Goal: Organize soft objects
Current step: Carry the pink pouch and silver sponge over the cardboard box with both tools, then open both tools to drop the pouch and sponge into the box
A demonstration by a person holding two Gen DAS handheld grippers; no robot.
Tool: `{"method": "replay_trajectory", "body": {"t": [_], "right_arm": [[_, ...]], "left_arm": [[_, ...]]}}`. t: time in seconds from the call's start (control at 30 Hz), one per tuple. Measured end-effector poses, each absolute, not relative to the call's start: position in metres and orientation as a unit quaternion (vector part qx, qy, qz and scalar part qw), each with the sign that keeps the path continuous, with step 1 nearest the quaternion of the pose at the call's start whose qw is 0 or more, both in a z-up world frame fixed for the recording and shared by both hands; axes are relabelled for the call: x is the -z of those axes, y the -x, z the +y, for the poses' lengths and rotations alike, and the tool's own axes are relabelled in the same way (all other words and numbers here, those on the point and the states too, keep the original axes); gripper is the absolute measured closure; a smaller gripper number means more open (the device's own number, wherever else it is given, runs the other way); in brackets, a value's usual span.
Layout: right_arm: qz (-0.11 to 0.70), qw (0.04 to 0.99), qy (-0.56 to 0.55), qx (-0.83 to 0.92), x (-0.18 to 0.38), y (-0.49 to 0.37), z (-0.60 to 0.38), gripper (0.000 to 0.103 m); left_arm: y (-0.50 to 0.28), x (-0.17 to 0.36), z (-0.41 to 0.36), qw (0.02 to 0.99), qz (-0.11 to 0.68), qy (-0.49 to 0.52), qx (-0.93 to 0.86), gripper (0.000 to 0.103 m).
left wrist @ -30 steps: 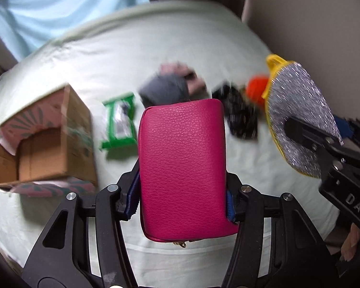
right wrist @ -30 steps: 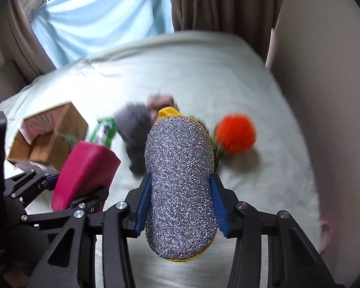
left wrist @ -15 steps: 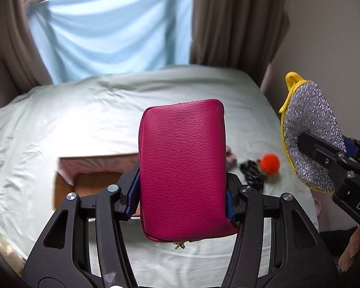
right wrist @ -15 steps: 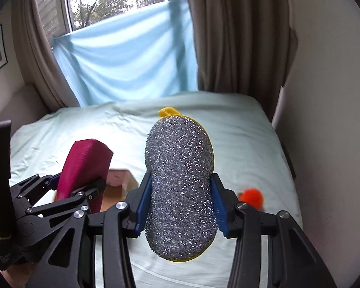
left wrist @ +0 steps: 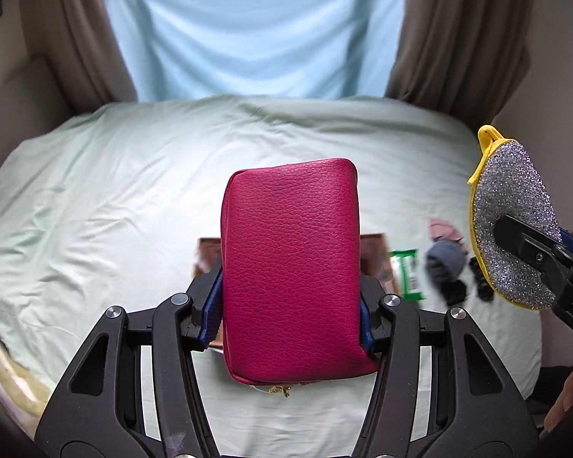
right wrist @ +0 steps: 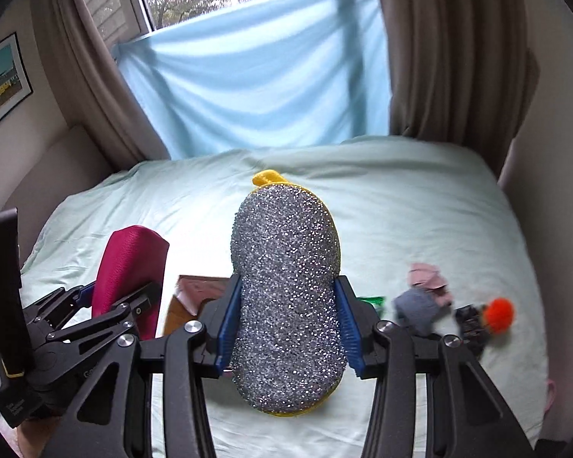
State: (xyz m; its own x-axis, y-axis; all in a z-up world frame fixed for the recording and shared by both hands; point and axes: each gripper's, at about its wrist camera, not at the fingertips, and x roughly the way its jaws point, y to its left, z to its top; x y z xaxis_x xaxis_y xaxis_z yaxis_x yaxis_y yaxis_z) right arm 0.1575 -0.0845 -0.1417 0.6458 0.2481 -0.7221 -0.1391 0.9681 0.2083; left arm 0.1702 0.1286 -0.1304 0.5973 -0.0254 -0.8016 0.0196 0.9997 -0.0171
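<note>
My left gripper [left wrist: 290, 309] is shut on a magenta leather pouch [left wrist: 291, 267] and holds it above the bed; the pouch also shows in the right wrist view [right wrist: 131, 267]. My right gripper [right wrist: 286, 328] is shut on a silver glitter sponge with yellow backing [right wrist: 286, 297], also seen at the right of the left wrist view [left wrist: 515, 225]. A cardboard box [right wrist: 195, 297] lies on the bed behind both, mostly hidden by the held things.
On the pale green bed sheet [left wrist: 114, 198] lie a green packet [left wrist: 408, 273], a grey soft item [right wrist: 418, 307], a pink cloth [right wrist: 428, 278], a black patterned item [right wrist: 471, 320] and an orange pom-pom [right wrist: 498, 315]. Curtains and a blue sheet hang behind; a wall stands on the right.
Both grippers have lifted and pulled back from the bed with their loads still held. The box and loose items now look smaller and farther away, shifted right.
</note>
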Motion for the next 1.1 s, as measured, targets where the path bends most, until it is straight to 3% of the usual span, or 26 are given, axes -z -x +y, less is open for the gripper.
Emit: {"method": "replay_trajectory", "body": {"t": [0.47, 0.97, 1.03, 1.07, 1.1], "right_arm": [[0.556, 0.814, -0.150, -0.074, 0.270, -0.241, -0.026, 0.060], [0.659, 0.715, -0.230, -0.037, 0.374, -0.302, -0.025, 0.058], [0.665, 0.710, -0.230, -0.029, 0.380, -0.307, -0.024, 0.045], [0.665, 0.711, -0.227, -0.022, 0.382, -0.307, -0.025, 0.039], [0.663, 0.714, -0.223, -0.015, 0.385, -0.309, -0.027, 0.023]], "left_arm": [[-0.233, 0.260, 0.180, 0.830, 0.557, 0.015, 0.012, 0.052], [-0.285, 0.356, 0.168, 0.762, 0.647, -0.002, 0.033, 0.052], [-0.287, 0.359, 0.165, 0.757, 0.652, 0.002, 0.049, 0.041], [-0.287, 0.361, 0.161, 0.754, 0.655, -0.009, 0.054, 0.021], [-0.287, 0.357, 0.161, 0.754, 0.655, -0.020, 0.053, 0.002]]}}
